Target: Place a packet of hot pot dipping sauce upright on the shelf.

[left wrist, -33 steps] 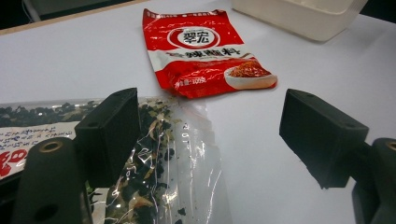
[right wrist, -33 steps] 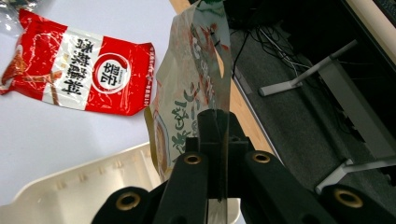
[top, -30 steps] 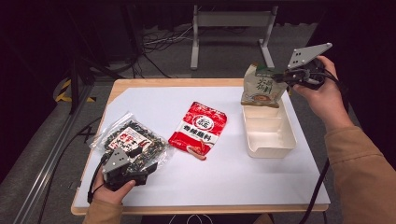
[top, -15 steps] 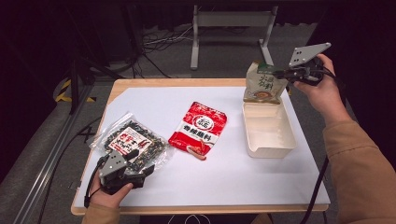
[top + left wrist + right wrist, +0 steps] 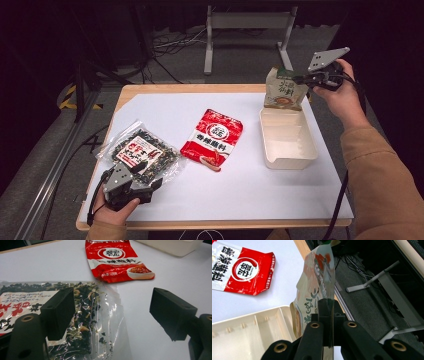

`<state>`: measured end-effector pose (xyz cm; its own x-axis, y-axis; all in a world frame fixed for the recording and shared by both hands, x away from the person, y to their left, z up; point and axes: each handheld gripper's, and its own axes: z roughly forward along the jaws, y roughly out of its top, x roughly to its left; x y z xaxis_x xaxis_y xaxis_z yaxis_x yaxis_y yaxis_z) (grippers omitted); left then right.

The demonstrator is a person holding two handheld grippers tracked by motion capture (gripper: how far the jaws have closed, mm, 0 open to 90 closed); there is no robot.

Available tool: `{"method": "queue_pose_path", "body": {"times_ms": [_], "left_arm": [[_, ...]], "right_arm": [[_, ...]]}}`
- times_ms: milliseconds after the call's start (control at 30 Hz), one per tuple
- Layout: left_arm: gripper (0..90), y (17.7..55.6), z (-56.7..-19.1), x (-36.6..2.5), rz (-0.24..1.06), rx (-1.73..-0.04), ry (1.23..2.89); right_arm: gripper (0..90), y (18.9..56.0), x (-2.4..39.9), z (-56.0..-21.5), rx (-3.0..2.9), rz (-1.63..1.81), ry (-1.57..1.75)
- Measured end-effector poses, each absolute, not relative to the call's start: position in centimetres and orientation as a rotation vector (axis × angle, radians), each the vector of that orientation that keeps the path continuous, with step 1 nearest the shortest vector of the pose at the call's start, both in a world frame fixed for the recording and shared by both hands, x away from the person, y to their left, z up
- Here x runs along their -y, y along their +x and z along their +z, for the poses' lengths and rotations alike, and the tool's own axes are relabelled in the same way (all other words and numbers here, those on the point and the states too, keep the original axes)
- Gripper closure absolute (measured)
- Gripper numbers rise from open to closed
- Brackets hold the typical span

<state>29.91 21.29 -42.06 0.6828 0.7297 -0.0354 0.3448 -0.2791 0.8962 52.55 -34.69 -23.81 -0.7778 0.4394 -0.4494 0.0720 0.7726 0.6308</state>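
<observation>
My right gripper (image 5: 302,78) is shut on the edge of a green and beige food packet (image 5: 283,91) and holds it upright over the far end of the cream tray (image 5: 289,156). In the right gripper view the packet (image 5: 318,282) is pinched flat between the jaws of the right gripper (image 5: 326,305), above the tray (image 5: 249,340). My left gripper (image 5: 150,184) rests open at the front left of the table. Its left jaw lies over a clear bag of dark dried food (image 5: 82,322); the left gripper (image 5: 112,312) grips nothing. A red packet (image 5: 213,137) lies flat mid-table.
The white table top (image 5: 240,190) has a wooden edge. A metal stand (image 5: 245,22) and cables lie on the dark floor beyond the far edge. The red packet (image 5: 117,261) lies just ahead of the left jaws.
My right hand has carried the green and beige packet a little toward the far edge and lower over the tray's end. The left gripper has stayed where it was.
</observation>
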Motion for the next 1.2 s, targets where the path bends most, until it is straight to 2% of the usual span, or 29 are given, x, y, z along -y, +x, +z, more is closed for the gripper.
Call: {"method": "queue_pose_path", "body": {"times_ms": [1200], "left_arm": [[21.3,30.2,-42.1,-21.2,0.465,-0.836,1.88]], "right_arm": [[87.7,53.7,35.0,-28.5,-2.427,0.817,0.449]]}}
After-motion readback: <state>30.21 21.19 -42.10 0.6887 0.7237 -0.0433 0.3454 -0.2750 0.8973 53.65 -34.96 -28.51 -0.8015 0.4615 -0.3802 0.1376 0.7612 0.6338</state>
